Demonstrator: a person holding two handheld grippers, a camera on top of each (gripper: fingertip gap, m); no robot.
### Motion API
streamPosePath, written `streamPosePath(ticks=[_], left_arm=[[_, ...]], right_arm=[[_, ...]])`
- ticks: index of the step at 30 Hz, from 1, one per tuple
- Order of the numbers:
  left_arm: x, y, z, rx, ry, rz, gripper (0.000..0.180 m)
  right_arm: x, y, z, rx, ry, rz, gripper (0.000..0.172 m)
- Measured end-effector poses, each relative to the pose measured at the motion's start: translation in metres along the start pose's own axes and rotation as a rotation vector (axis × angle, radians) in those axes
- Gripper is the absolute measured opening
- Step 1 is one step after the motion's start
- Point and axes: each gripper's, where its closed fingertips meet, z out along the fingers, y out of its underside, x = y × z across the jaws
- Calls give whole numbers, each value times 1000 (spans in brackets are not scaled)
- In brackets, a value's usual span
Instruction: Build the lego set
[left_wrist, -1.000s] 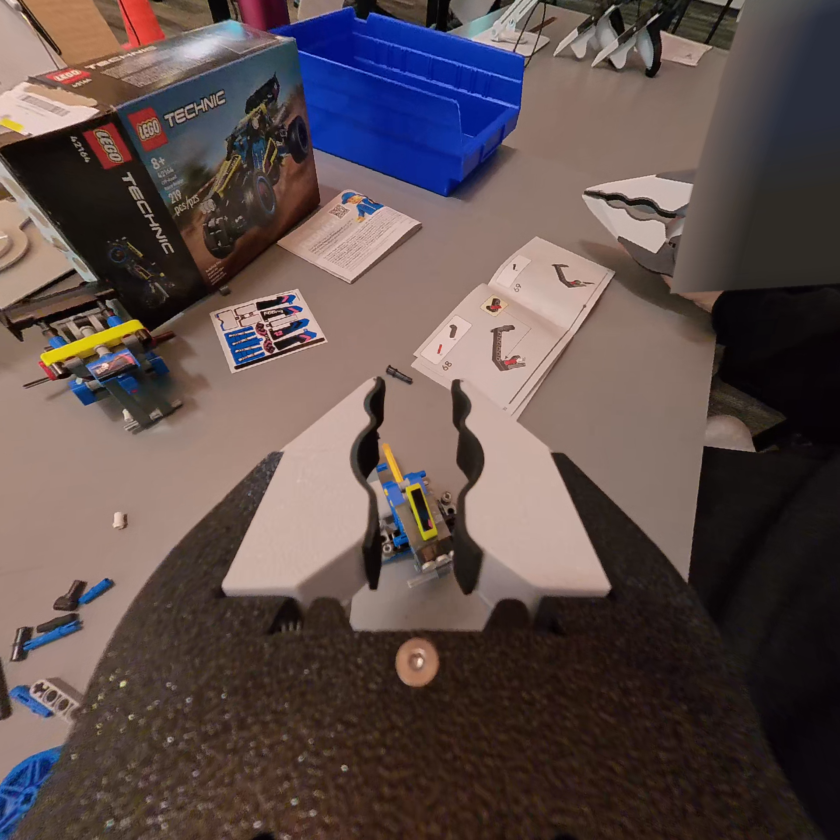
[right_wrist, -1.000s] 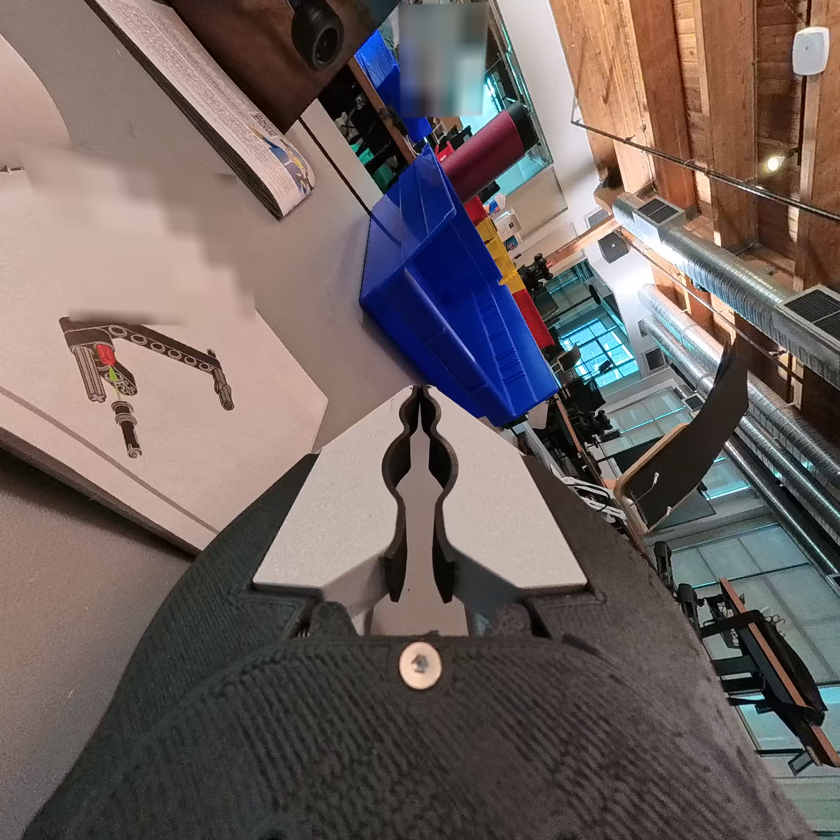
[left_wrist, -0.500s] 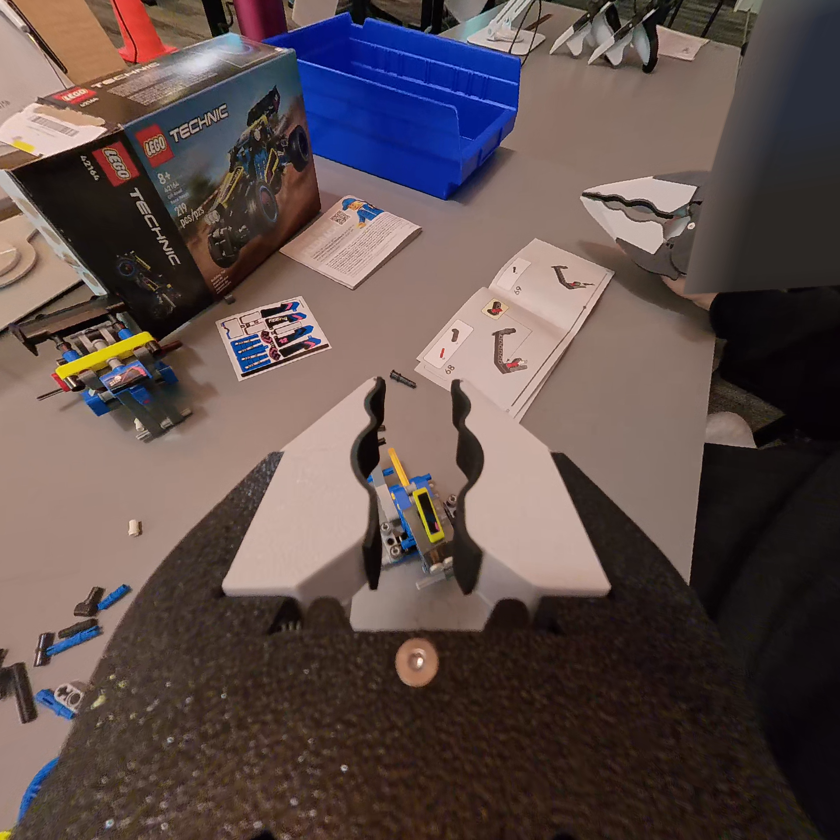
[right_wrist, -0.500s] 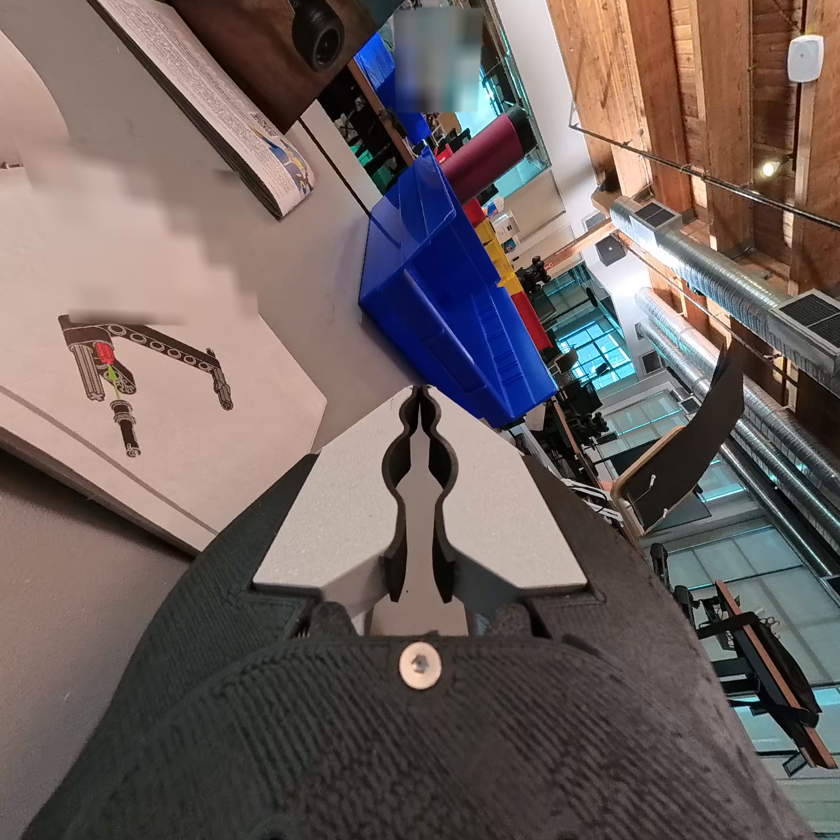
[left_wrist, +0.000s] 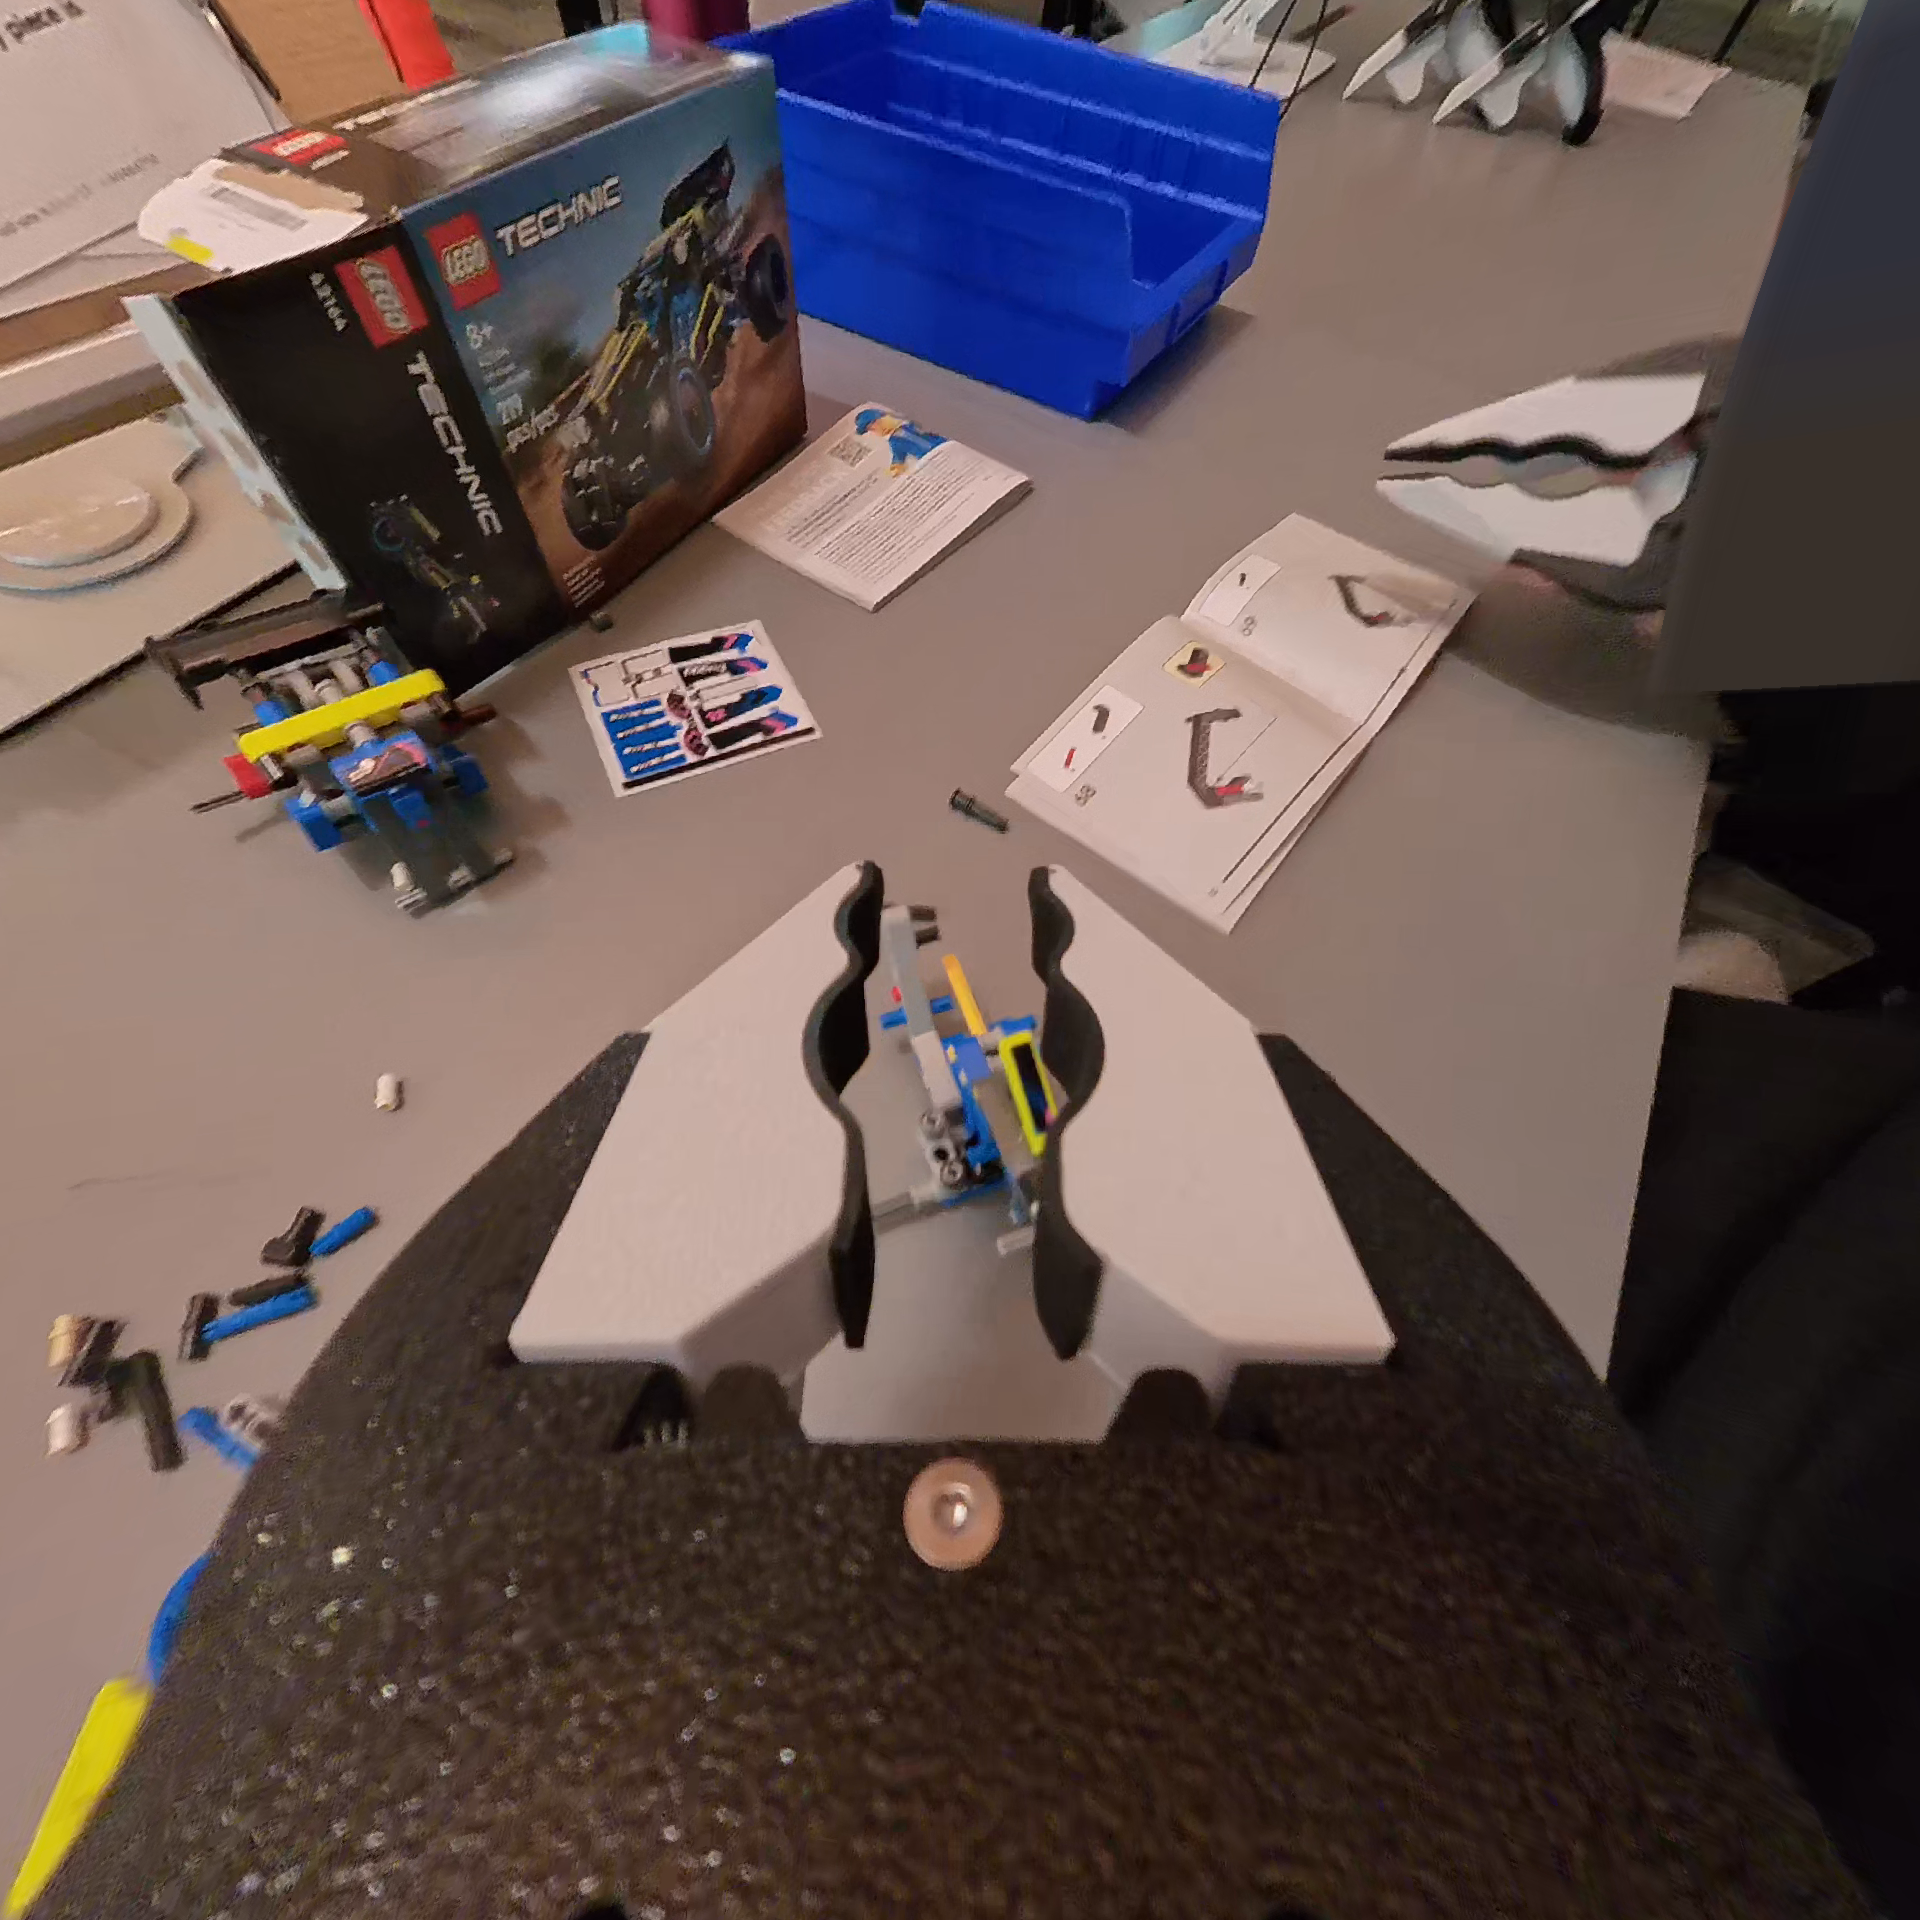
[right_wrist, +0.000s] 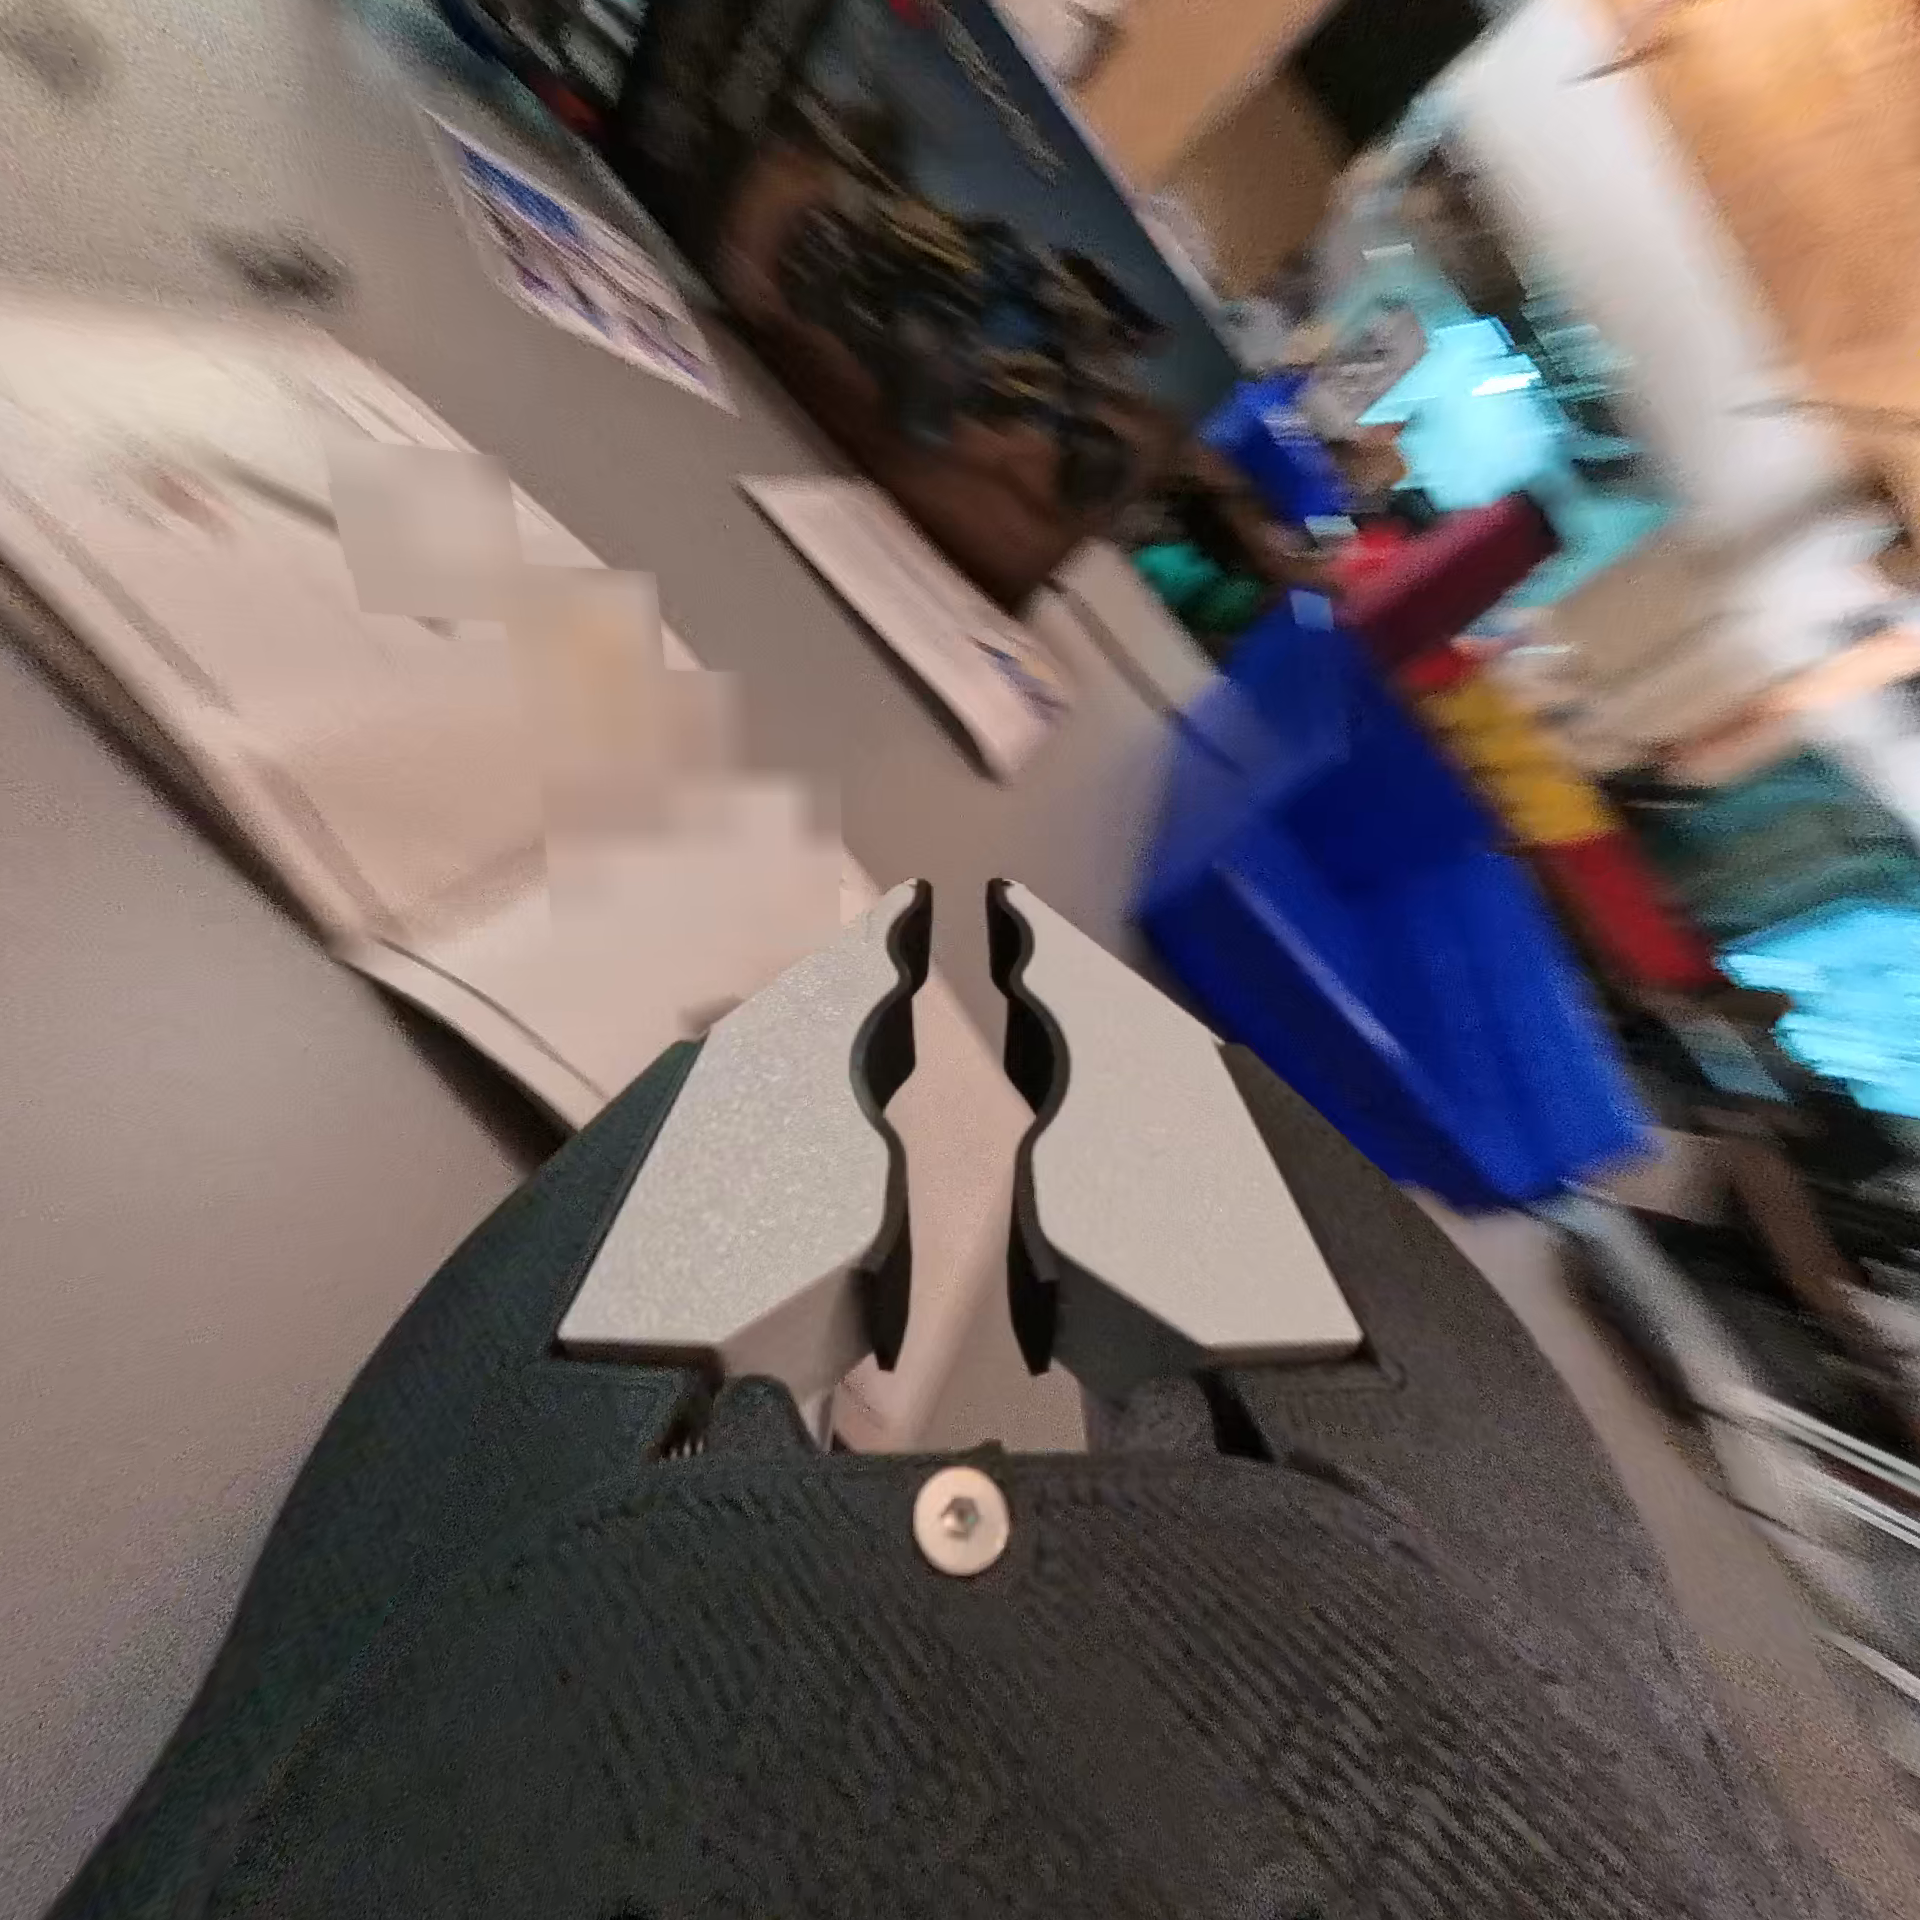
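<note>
Your left gripper (left_wrist: 956, 883) fingers clamped on a small brick model (left_wrist: 977, 1091), black pin (left_wrist: 977, 810) at twelve o'clock, open booklet (left_wrist: 1236, 717) at one, your right gripper (right_wrist: 958, 894) fingers slightly apart, bare, blue bin (right_wrist: 1382, 956) at two.

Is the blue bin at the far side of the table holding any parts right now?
No. In the left wrist view the blue bin shows only its bare blue floor and divider ribs, with nothing lying inside the part that is visible.

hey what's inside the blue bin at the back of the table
The blue bin shows only bare blue floor and ribbed back wall in the left wrist view. Its near wall hides the front part of the floor, so small pieces there cannot be ruled out.
</note>
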Motion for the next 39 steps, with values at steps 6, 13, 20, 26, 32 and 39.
streamPosePath(ticks=[6,13,20,26,32,39], left_arm=[[-1,31,-11,-62,-23,7,25],[-1,65,-27,-76,-23,-101,25],[12,97,-34,-93,5,-132,25],[16,97,-25,-75,61,-146,25],[16,90,-26,-63,53,-108,25],[14,89,-28,-40,57,-142,24]], right_arm=[[-89,-118,31,91,-472,239,14],[-168,-118,94,-137,-613,152,17],[-147,-93,112,-220,-543,341,15],[-160,-101,117,-218,-560,318,16],[-163,-108,115,-218,-574,331,26],[-173,-118,131,-204,-568,299,20]])
